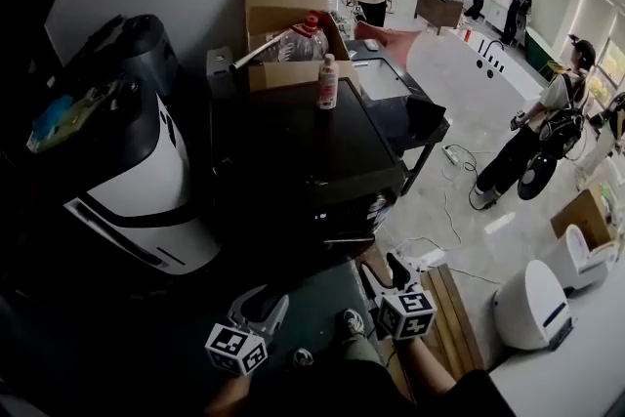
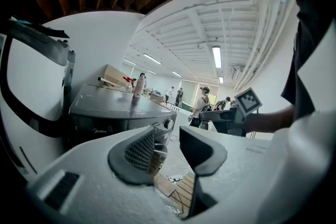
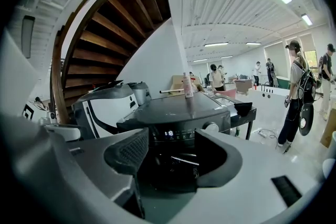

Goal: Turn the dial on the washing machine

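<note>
Left gripper (image 2: 167, 140) and right gripper (image 3: 172, 140) jaws spread, empty — square the right over the round silver dial (image 3: 211, 127) (dark washing machine's (image 3: 178, 107) front-right corner) before closing.

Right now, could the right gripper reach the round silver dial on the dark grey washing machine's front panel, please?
Probably yes: the right gripper faces the dark grey washing machine, jaws open and empty, and the round silver dial sits just right of its line with nothing in between.

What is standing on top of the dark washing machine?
One pink bottle stands upright on the washing machine, near its back edge. The cardboard box behind it hides whatever lies further back.
</note>
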Demonstrator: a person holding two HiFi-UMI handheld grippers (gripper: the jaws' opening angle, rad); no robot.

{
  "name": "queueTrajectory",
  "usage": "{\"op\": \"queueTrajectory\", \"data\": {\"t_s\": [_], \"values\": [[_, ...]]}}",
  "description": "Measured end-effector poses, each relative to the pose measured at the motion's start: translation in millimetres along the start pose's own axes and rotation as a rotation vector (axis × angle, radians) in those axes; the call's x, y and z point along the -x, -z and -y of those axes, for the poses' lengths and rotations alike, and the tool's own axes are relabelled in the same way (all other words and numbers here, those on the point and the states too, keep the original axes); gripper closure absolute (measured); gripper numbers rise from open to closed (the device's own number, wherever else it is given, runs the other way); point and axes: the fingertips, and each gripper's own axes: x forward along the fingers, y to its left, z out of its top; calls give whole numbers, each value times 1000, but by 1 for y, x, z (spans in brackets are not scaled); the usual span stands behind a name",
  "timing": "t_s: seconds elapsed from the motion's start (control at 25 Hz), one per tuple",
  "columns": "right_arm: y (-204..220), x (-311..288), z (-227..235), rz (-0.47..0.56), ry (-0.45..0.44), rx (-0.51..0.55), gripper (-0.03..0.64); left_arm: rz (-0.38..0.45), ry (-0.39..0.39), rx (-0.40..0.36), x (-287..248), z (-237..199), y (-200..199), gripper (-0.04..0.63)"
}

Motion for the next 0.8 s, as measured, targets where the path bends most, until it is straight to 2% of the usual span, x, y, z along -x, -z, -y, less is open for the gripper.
{"op": "queueTrajectory", "data": {"t_s": [0.36,0.52,0.8], "values": [[-5,-38,36,-57,-32,23,362,15,-61,20,-42,-7,-11,452],[-5,-57,60,-85,-40,41,362,28,-92,64,-62,-10,-13,453],[1,-98,96,-146,-41,97,362,23,-177,78,-79,-21,-11,453]]}}
